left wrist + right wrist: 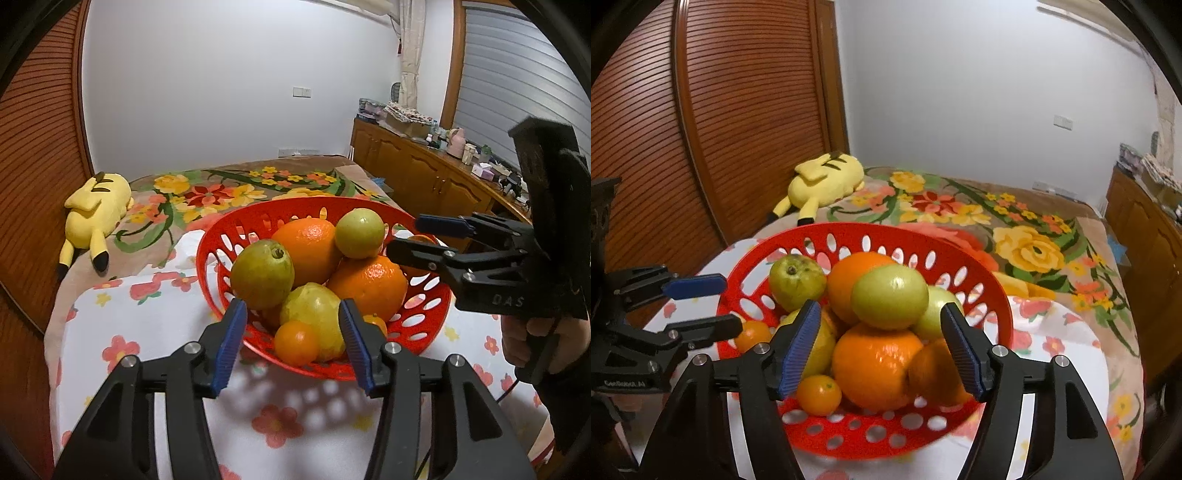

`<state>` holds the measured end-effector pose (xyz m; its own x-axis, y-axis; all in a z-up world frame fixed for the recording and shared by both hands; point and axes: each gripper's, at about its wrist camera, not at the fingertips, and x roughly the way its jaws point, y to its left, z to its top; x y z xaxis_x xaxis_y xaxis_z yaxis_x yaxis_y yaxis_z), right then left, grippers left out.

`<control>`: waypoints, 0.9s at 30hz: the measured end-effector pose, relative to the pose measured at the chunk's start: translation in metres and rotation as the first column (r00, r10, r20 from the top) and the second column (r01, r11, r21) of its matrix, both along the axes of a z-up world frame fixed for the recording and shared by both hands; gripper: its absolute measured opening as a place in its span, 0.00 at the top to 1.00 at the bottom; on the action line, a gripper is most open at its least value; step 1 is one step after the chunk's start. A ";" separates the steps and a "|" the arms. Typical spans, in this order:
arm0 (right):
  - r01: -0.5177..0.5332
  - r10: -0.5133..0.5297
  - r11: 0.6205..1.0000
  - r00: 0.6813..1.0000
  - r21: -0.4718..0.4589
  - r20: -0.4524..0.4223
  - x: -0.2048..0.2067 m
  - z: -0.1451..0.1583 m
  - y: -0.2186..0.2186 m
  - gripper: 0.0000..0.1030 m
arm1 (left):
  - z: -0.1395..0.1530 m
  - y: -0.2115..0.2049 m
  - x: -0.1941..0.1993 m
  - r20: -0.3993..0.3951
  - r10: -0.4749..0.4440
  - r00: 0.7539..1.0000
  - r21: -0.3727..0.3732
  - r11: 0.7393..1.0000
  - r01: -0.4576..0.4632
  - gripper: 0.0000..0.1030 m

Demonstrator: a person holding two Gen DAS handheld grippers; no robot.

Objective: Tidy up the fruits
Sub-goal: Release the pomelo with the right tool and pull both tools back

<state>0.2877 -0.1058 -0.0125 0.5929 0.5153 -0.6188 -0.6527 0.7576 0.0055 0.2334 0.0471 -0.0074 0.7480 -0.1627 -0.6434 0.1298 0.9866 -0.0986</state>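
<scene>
A red perforated basket point(218, 240) point(993, 295) stands on a floral cloth and holds several fruits: two big oranges point(369, 282) point(875, 365), green guavas point(262, 273) point(890, 297), a yellow-green fruit point(314, 314) and small tangerines point(295, 341) point(819, 395). My left gripper point(293, 339) is open and empty at the basket's near rim, its pads on either side of the yellow-green fruit and a tangerine. My right gripper point(881, 345) is open and empty over the basket's right side, astride a big orange; it shows in the left wrist view point(402, 238).
The basket's table is covered with a white flowered cloth point(147, 332). Behind it lies a bed with a floral blanket point(1027, 251) and a yellow plush toy point(98, 210) point(823, 181). A wooden louvred wardrobe point(720, 110) is on the left, a cluttered wooden sideboard point(424, 166) on the right.
</scene>
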 end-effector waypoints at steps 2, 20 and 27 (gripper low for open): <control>0.014 -0.014 1.000 1.000 0.006 0.007 -0.008 -0.001 -0.005 0.29 | 0.001 0.000 -0.005 0.004 0.003 1.000 0.004 1.000 -0.003 0.47; 0.177 -0.187 0.979 0.977 0.101 0.104 -0.091 0.005 -0.049 0.11 | 0.019 -0.006 -0.070 0.101 0.051 0.994 0.037 0.998 -0.055 0.19; 0.196 -0.214 0.973 0.965 0.119 0.154 -0.123 0.017 -0.058 0.09 | 0.031 -0.010 -0.098 0.144 0.069 0.987 0.054 0.995 -0.078 0.19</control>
